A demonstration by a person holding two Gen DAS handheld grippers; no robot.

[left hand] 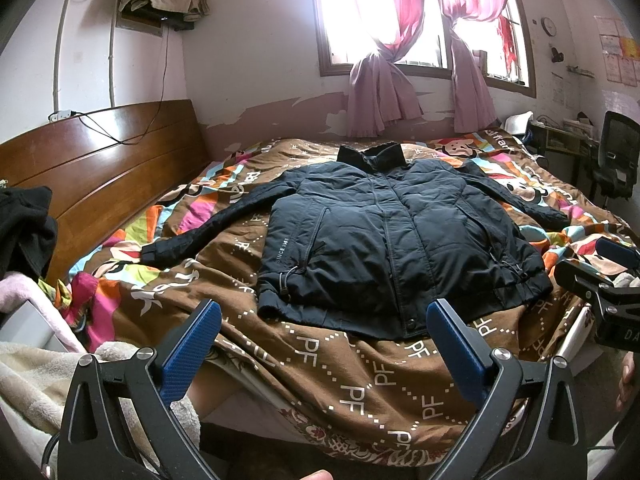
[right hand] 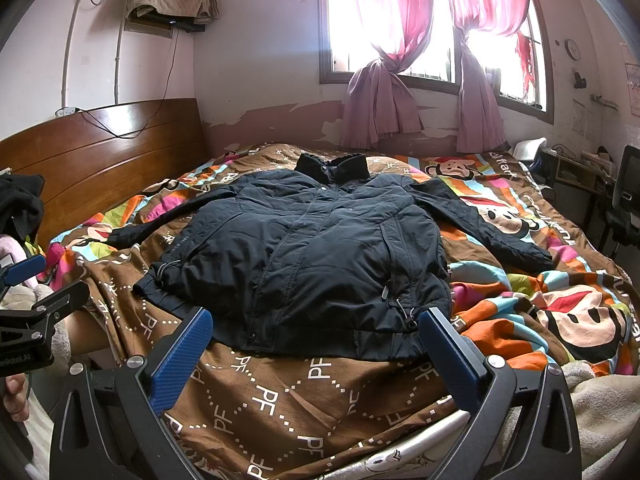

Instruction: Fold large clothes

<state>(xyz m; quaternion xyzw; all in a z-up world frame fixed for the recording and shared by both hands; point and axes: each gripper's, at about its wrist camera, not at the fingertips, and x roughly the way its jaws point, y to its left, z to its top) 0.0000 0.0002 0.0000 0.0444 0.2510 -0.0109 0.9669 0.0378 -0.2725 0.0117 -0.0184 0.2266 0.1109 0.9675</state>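
A dark padded jacket (left hand: 392,240) lies front-up and zipped in the middle of the patterned bedspread (left hand: 360,380), collar toward the window, both sleeves spread outward. It looks bulky, soft and probably slick-shelled, so the ribbed hem corners or cuffs seem the surest holds. The left gripper (left hand: 324,340) and right gripper (right hand: 316,344) hover just short of the hem, jaws spread, holding nothing.

- bedspread (left hand: 304,364): brown, "PF" print, cartoon monkeys
- wooden headboard (left hand: 100,172) at left
- pink curtains (left hand: 384,80) knotted at window
- office chair (left hand: 618,156) far right
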